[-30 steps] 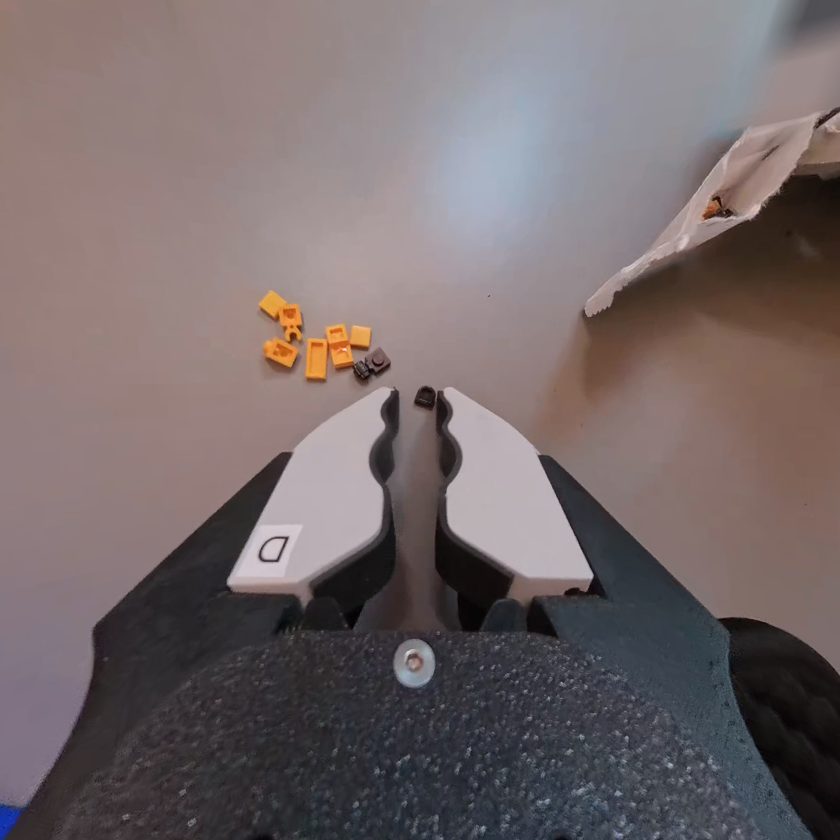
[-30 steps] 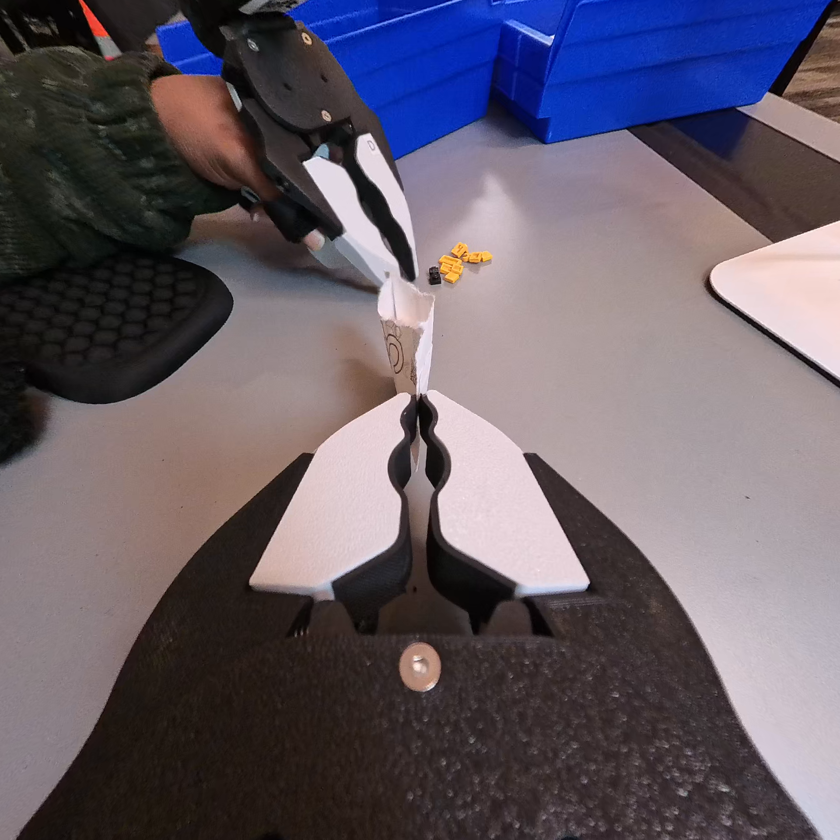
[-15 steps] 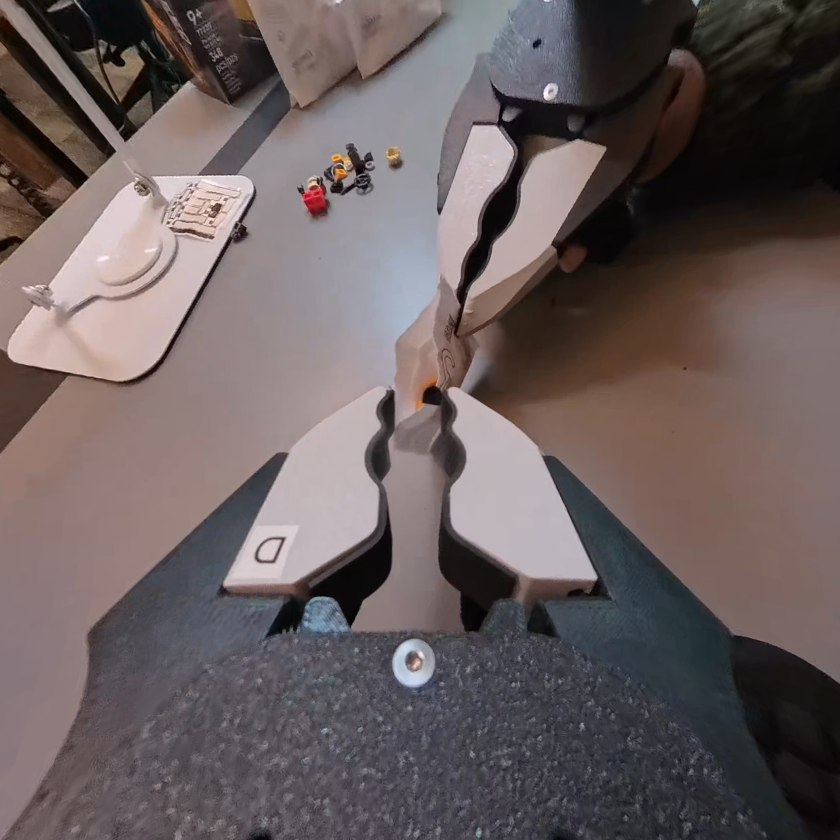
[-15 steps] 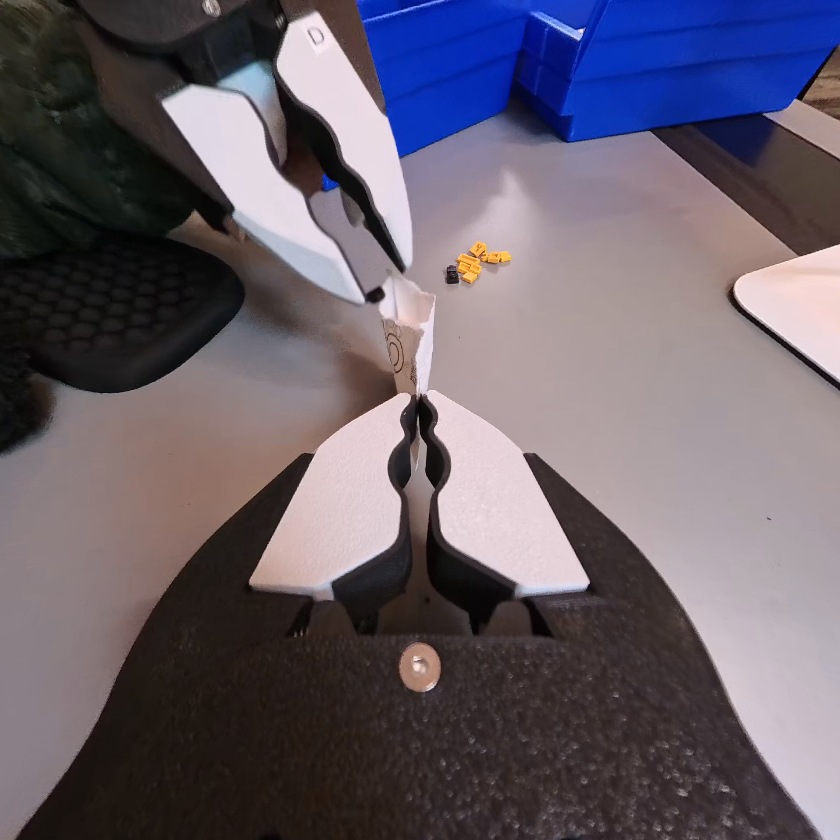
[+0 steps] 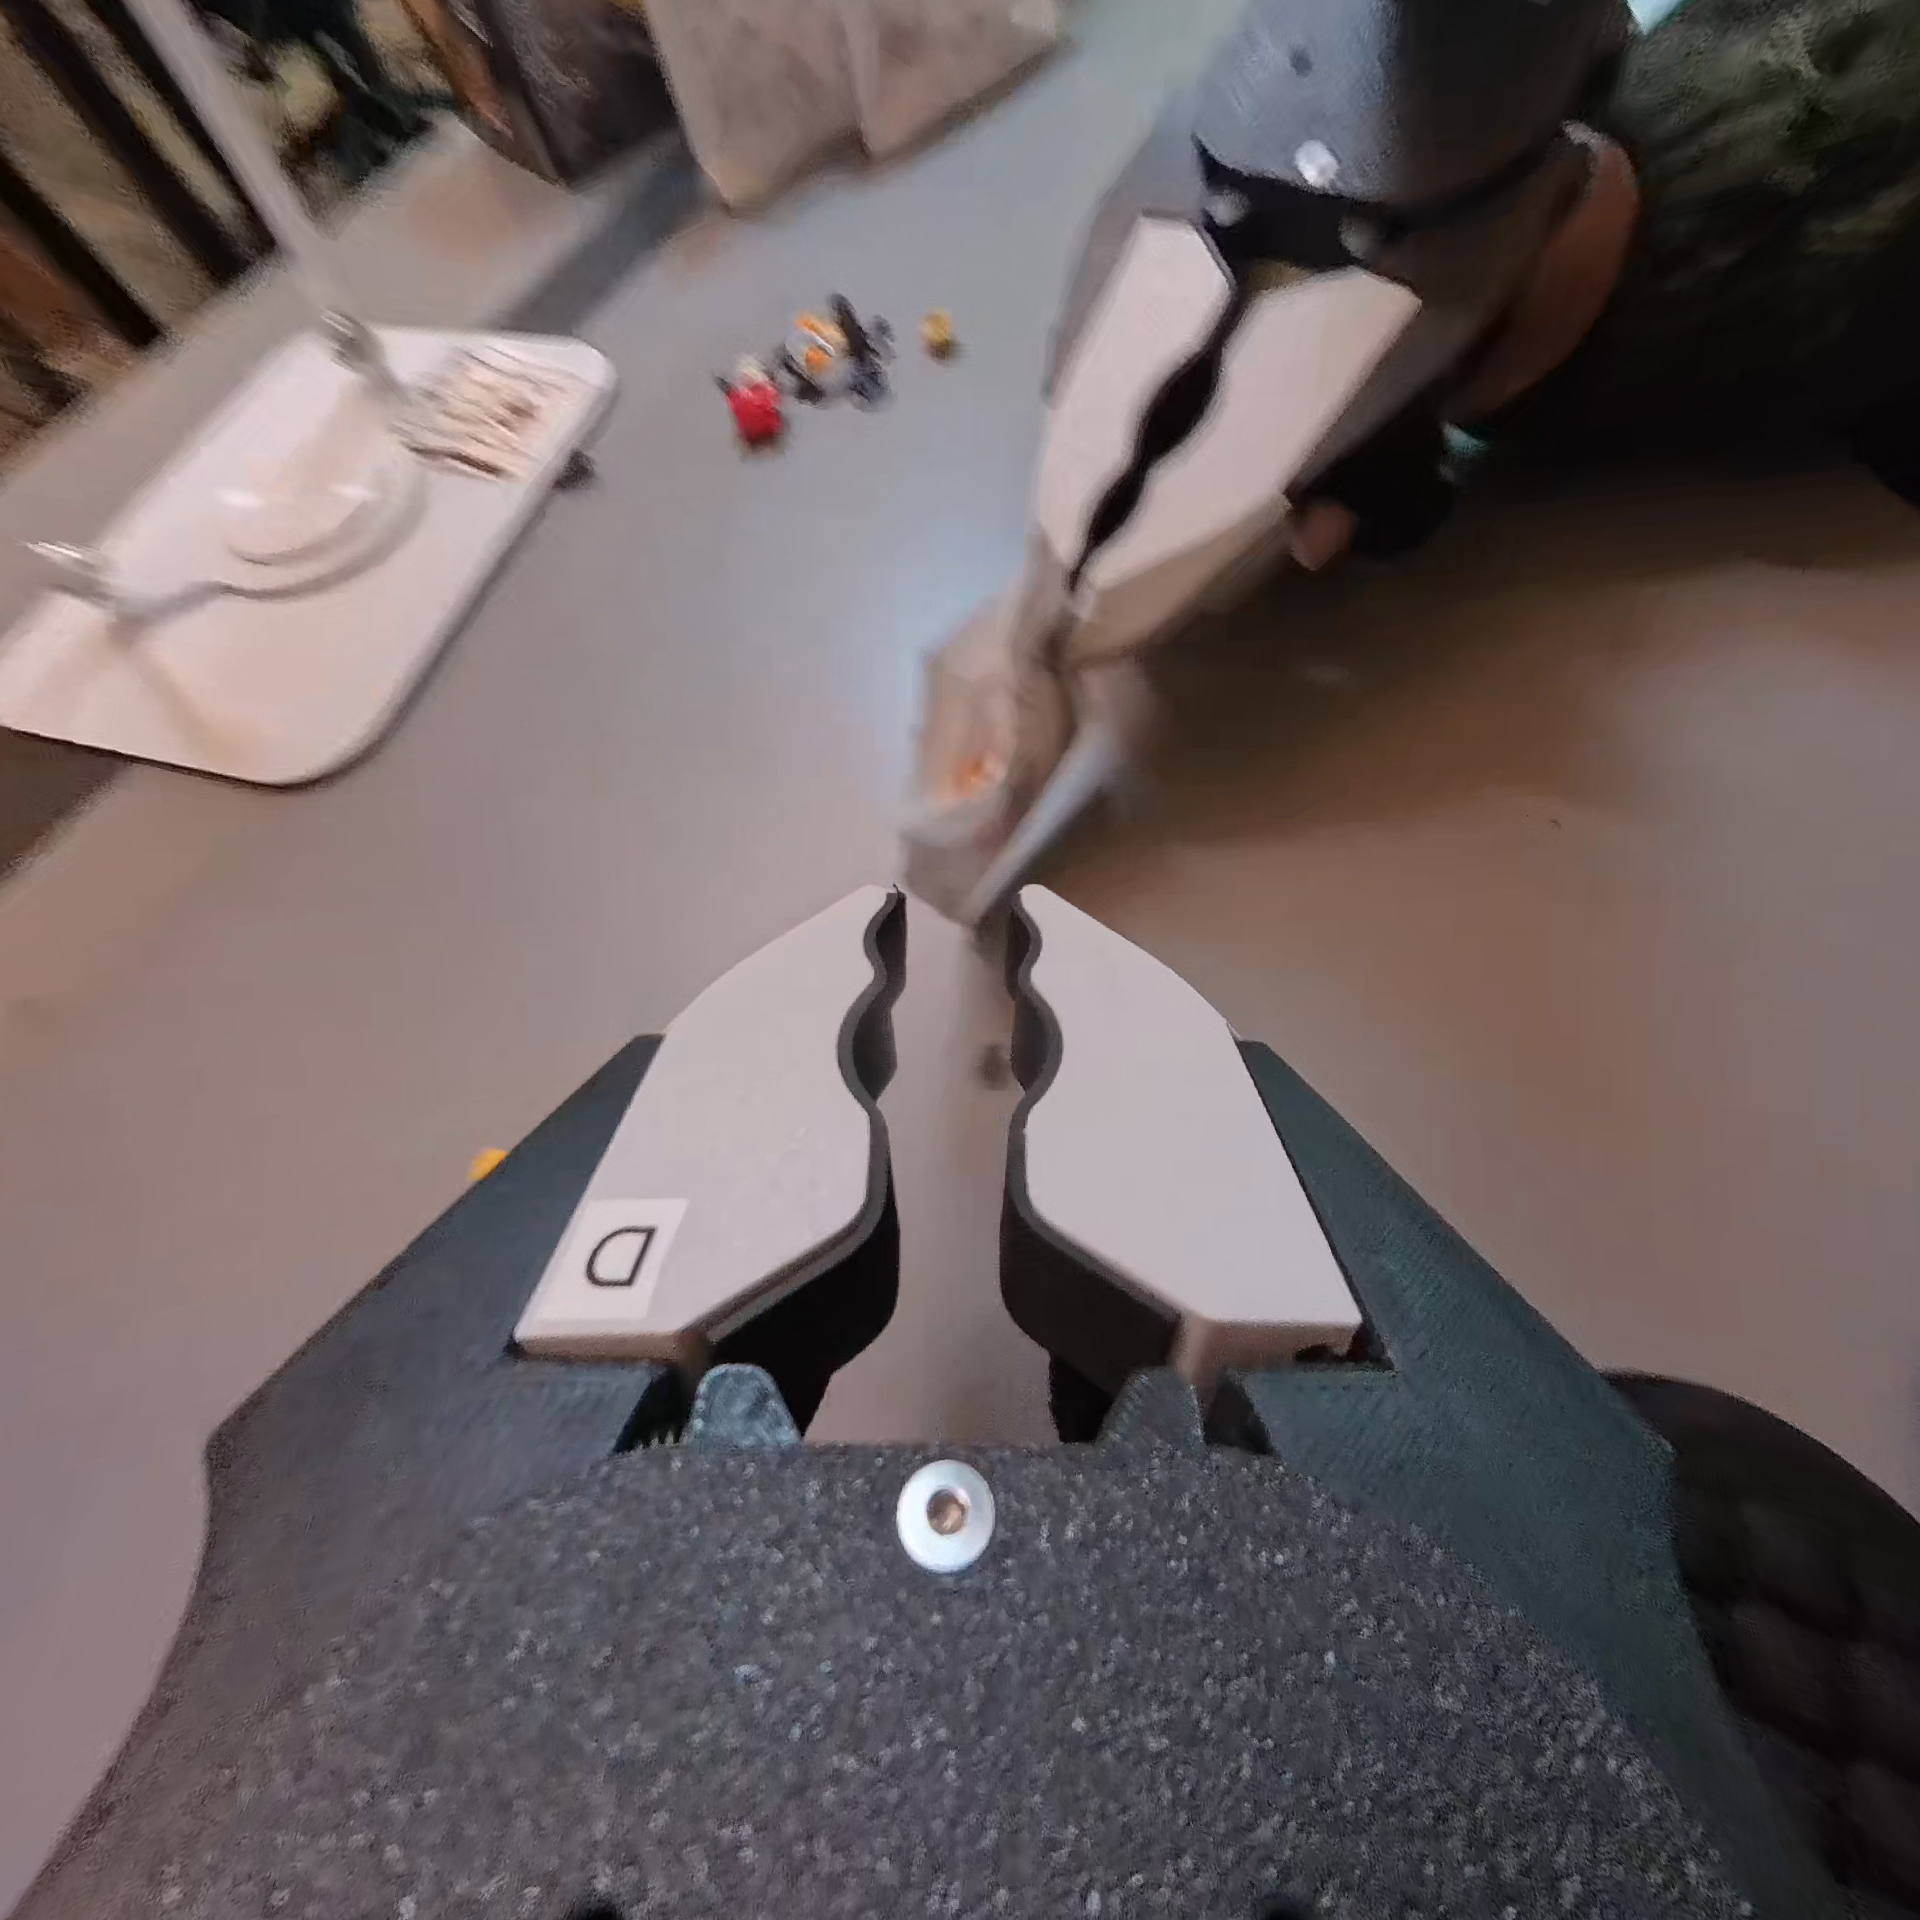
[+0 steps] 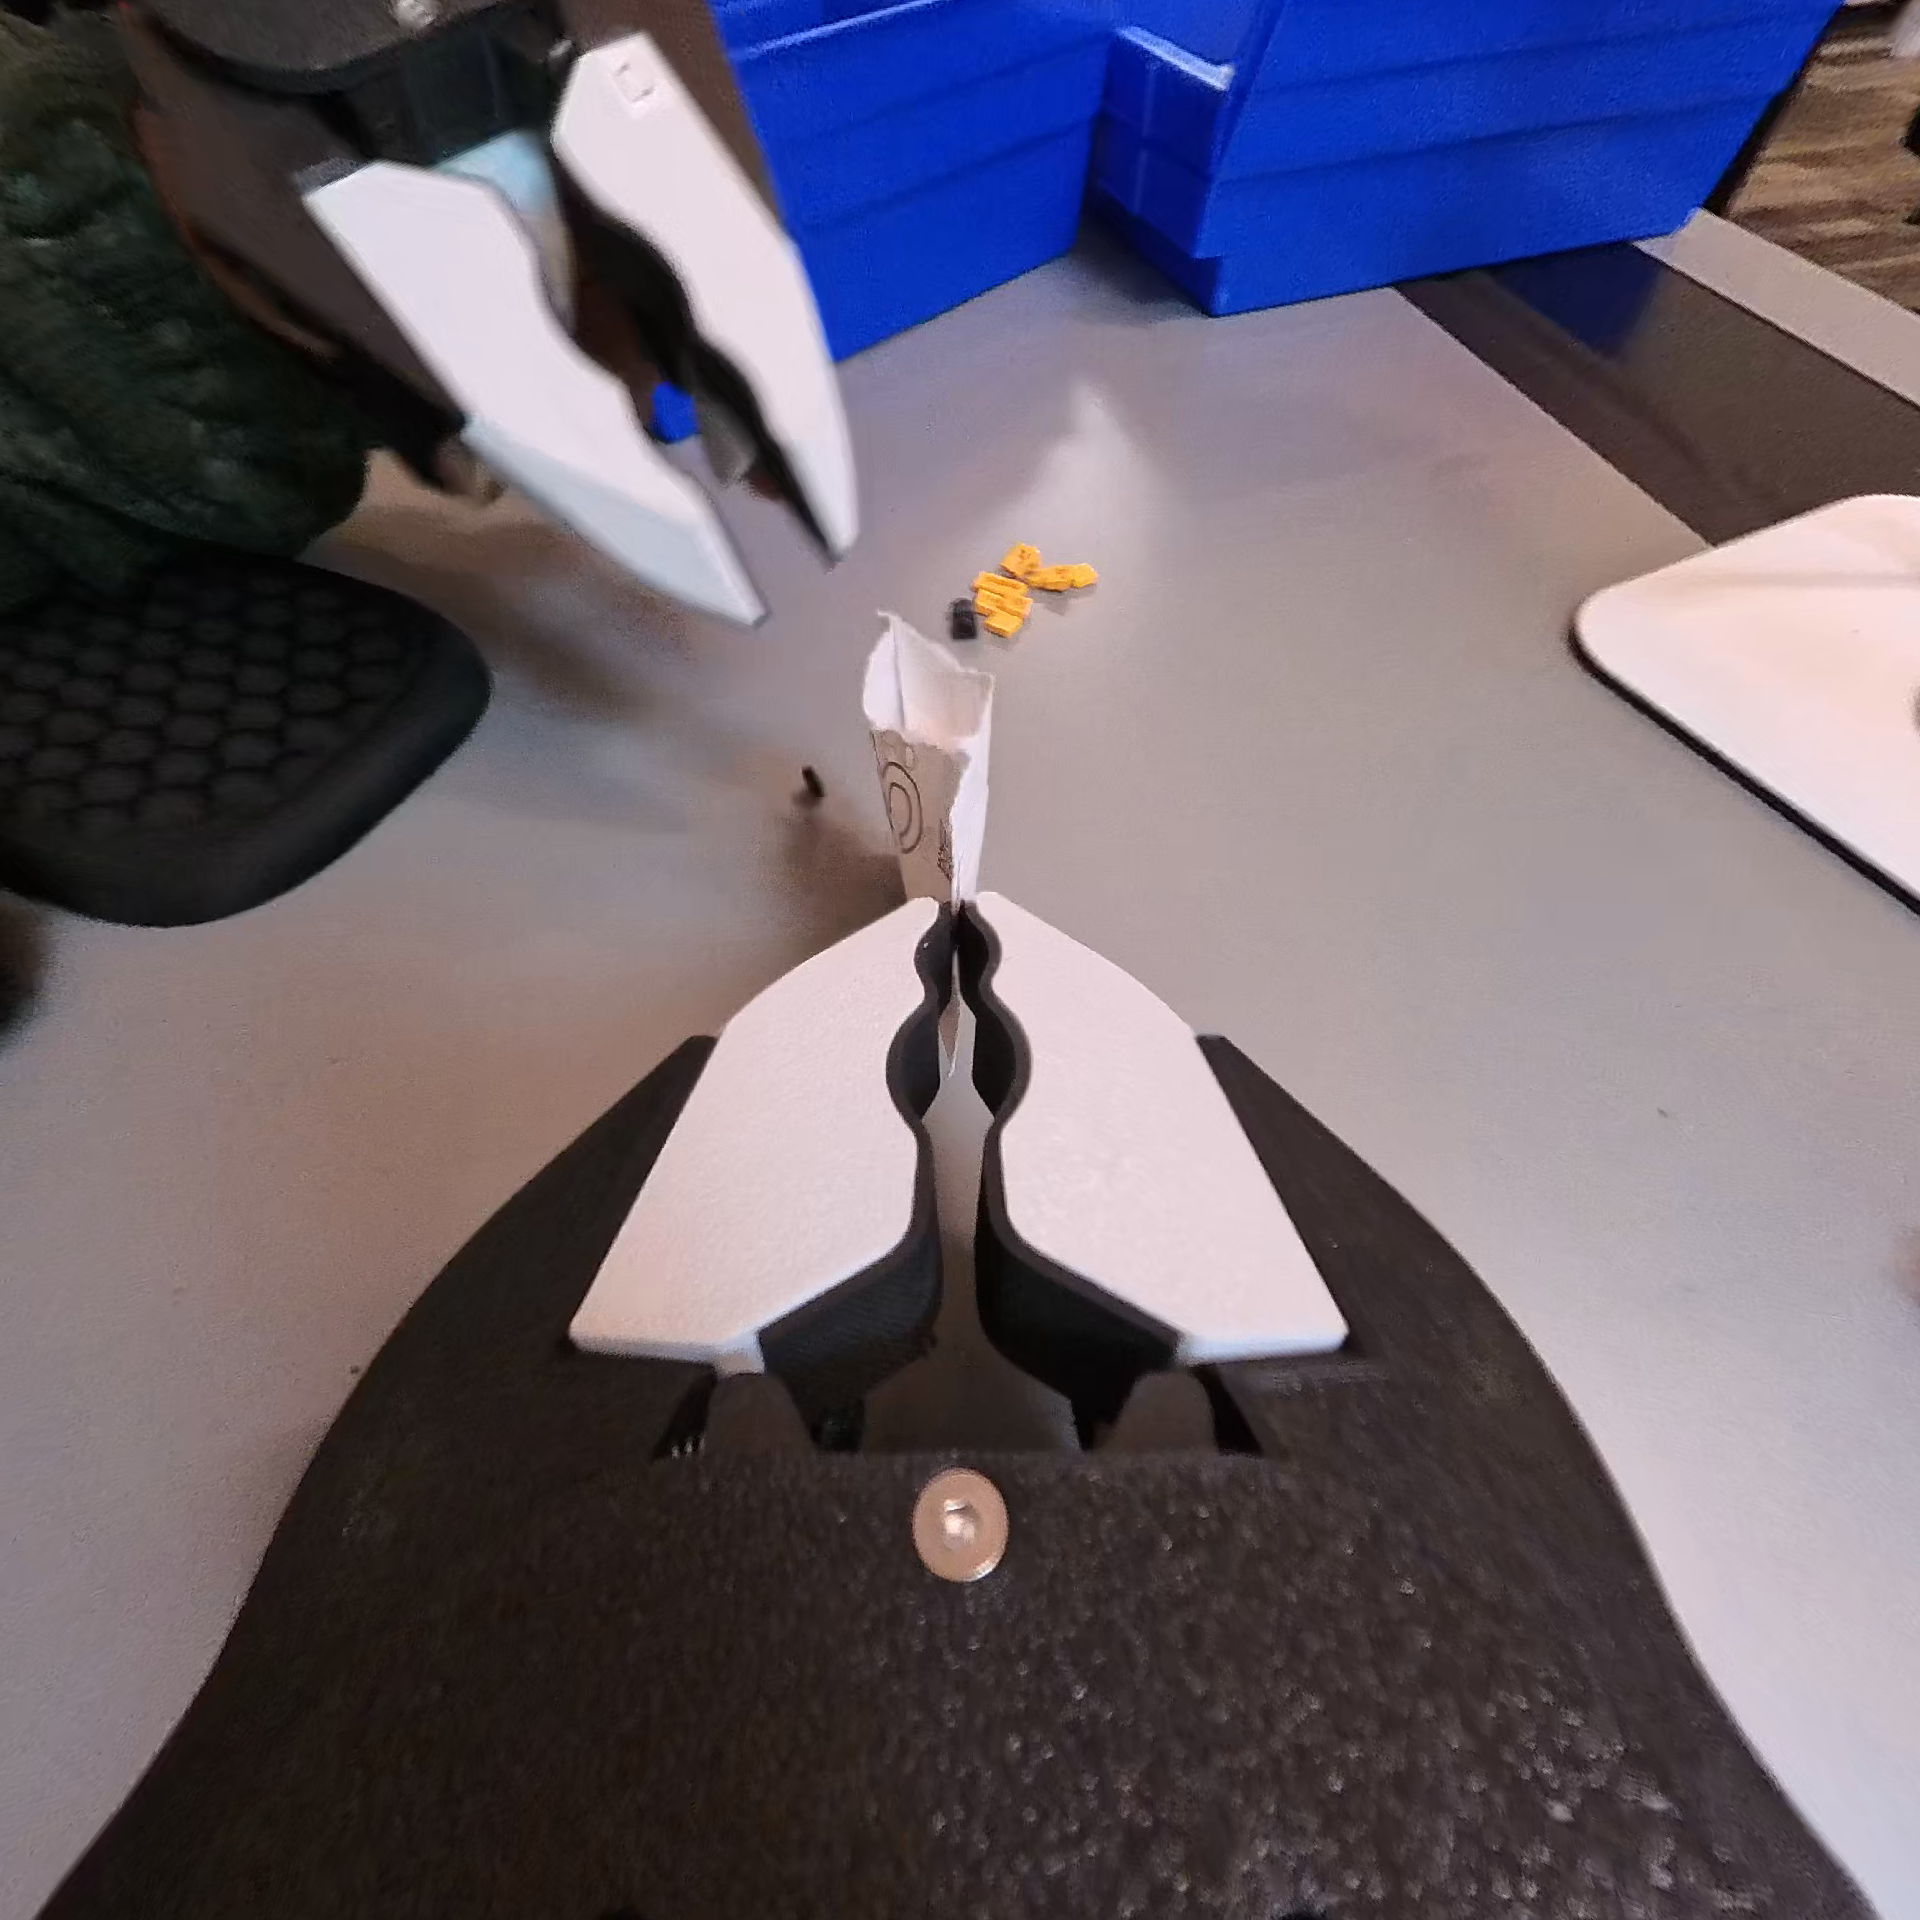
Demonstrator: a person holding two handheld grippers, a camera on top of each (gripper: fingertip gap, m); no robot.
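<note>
My right gripper [image 6: 958, 906] is shut on the lower end of a torn white paper bag [image 6: 930, 758] and holds it with the open mouth up. The bag also shows blurred in the left wrist view [image 5: 977, 748], with orange pieces [image 5: 971, 774] inside it. My left gripper [image 5: 956, 904] is open with nothing between its pads, just short of the bag's mouth. In the right wrist view it [image 6: 795, 582] hangs above and to the left of the bag. A small black piece [image 6: 810, 781] is blurred beside the bag, left of it.
A pile of small orange pieces [image 6: 1023, 592] with a black one [image 6: 961, 620] lies beyond the bag. Blue bins [image 6: 1351, 135] stand at the back. A white board [image 6: 1766, 675] is at the right, a black mat [image 6: 187, 727] at the left. Mixed small pieces [image 5: 821, 364] lie farther off. Left tips to right tips: about 8 cm.
My left gripper swung from the orange pile to the bag's mouth, then drew back. The small black piece seen at its fingertips is gone from them. My right gripper stayed shut on the bag.
</note>
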